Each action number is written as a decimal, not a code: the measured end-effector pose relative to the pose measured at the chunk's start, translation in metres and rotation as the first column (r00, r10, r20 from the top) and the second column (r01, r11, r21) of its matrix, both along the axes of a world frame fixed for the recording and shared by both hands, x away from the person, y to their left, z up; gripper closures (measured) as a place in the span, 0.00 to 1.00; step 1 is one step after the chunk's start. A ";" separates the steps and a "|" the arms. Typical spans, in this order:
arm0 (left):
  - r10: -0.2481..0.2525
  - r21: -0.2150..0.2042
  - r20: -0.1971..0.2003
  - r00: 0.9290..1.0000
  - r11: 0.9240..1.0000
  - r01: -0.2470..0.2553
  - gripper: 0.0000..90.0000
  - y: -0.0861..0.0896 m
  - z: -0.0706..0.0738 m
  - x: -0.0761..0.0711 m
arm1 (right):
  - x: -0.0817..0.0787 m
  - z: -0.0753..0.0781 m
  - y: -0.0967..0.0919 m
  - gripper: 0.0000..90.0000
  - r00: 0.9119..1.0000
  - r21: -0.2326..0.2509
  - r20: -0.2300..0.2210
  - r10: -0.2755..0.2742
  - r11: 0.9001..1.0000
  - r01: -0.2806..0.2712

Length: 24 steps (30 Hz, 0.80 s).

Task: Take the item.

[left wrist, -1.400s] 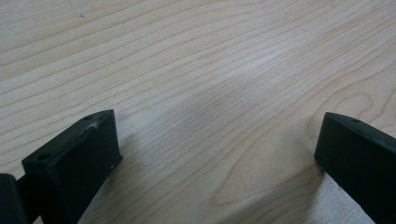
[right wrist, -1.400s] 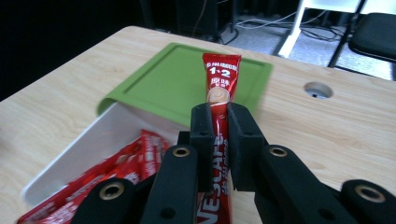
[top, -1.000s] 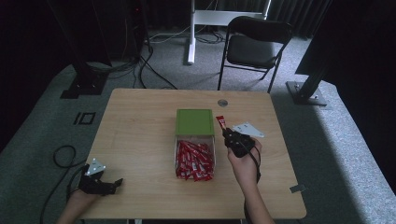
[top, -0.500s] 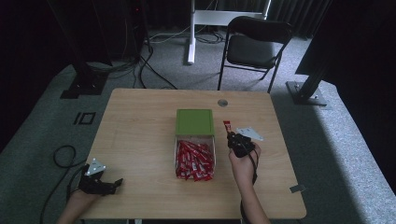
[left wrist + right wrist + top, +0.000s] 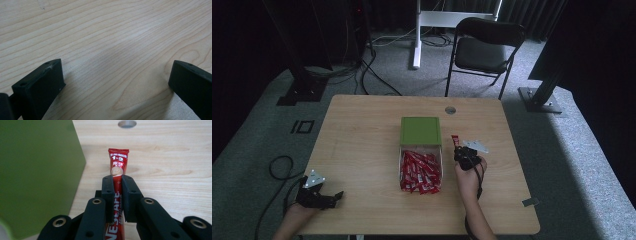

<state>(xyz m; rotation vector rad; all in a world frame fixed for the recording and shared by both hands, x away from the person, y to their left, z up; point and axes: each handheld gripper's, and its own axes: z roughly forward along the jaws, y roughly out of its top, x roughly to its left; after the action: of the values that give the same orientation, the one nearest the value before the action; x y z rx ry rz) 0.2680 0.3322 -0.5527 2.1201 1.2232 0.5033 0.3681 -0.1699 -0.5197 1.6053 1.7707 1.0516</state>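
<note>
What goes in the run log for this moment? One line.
right tool: shut on sachet, beside green lid | left tool: open, nothing between, near table corner | box: full of sachets

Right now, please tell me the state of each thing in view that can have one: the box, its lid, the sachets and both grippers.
Clear box: open, full of red sachets.
Green lid: off, lying flat behind the box.
Red sachet: clamped, tip sticking out past the jaws.
Right gripper: shut on the sachet.
Left gripper: open, nothing between the jaws, over the table.
</note>
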 end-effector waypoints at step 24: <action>0.000 0.000 0.000 1.000 1.000 0.000 0.01 0.000 0.000 0.000 | 0.010 -0.035 0.018 0.89 0.995 0.020 -0.102 0.018 1.000 -0.016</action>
<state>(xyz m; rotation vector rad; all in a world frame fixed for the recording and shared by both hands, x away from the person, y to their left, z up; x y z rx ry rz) 0.2679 0.3322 -0.5528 2.1202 1.2229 0.5035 0.3783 -0.1516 -0.5542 1.6860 1.8483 1.0135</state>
